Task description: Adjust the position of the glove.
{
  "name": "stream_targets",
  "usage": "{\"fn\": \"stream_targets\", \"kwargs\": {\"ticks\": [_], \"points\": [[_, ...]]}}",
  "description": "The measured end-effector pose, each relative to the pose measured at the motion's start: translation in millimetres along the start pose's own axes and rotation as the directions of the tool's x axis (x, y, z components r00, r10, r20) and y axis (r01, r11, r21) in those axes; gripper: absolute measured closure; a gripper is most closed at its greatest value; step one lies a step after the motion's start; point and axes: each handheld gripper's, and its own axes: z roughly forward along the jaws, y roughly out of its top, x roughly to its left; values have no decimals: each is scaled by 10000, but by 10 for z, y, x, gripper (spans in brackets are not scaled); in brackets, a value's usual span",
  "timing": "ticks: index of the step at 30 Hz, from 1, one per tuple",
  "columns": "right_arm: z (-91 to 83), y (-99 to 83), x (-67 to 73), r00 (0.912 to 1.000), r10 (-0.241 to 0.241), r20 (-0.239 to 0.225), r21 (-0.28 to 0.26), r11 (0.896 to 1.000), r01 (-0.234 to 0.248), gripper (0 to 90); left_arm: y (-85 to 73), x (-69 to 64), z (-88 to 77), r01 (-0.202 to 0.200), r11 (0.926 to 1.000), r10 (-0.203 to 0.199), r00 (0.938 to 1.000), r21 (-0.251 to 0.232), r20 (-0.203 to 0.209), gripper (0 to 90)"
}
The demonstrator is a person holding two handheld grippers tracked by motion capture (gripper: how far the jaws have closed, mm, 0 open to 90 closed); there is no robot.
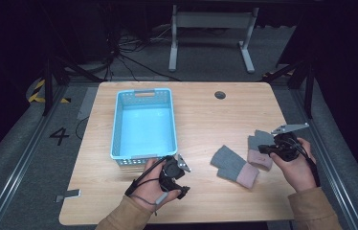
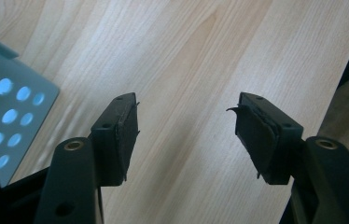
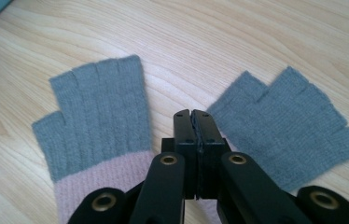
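While the right gripper (image 3: 194,114) hangs over the table (image 1: 206,110) with its jaws pressed flat together and nothing between them, the two gloves lie to either side of it. In the right gripper view, one glove (image 3: 99,126), grey with a pink cuff, lies flat just left of the closed jaws, fingers pointing away, and the other glove (image 3: 287,128) lies just right of them, fanned out at an angle. In the high view the right gripper (image 1: 269,149) sits by the farther glove (image 1: 259,151), with the nearer glove (image 1: 234,166) just beyond it. The left gripper (image 2: 186,128) holds its jaws partly apart over bare wood, gripping nothing; the blue basket (image 2: 4,116) stands just to its left.
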Motion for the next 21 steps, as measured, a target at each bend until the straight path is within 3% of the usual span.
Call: {"fn": "stream_targets", "kwargs": {"ticks": [3, 4, 7, 14, 21], "points": [[-4, 20, 47, 9996, -171, -212, -147, 9998, 168, 900, -7, 5, -8, 21, 9998, -21, 10000, -178, 13, 372], [2, 32, 74, 9990, -254, -363, -181, 9995, 248, 900, -16, 7, -19, -163, 9990, 173, 9996, -426, 236, 356], [35, 78, 150, 9969, -437, -658, -211, 9989, 424, 900, -43, 8, -37, -56, 9983, 86, 9987, -583, 509, 342], [223, 247, 376, 9816, -955, -1652, -139, 9954, 945, 900, -143, 10, -44, -107, 9996, 123, 9981, -260, 604, 297], [374, 334, 554, 9698, -1279, -2077, -11, 9914, 1305, 900, -187, -23, -33, -206, 9997, 217, 9972, -165, 710, 280]]}}
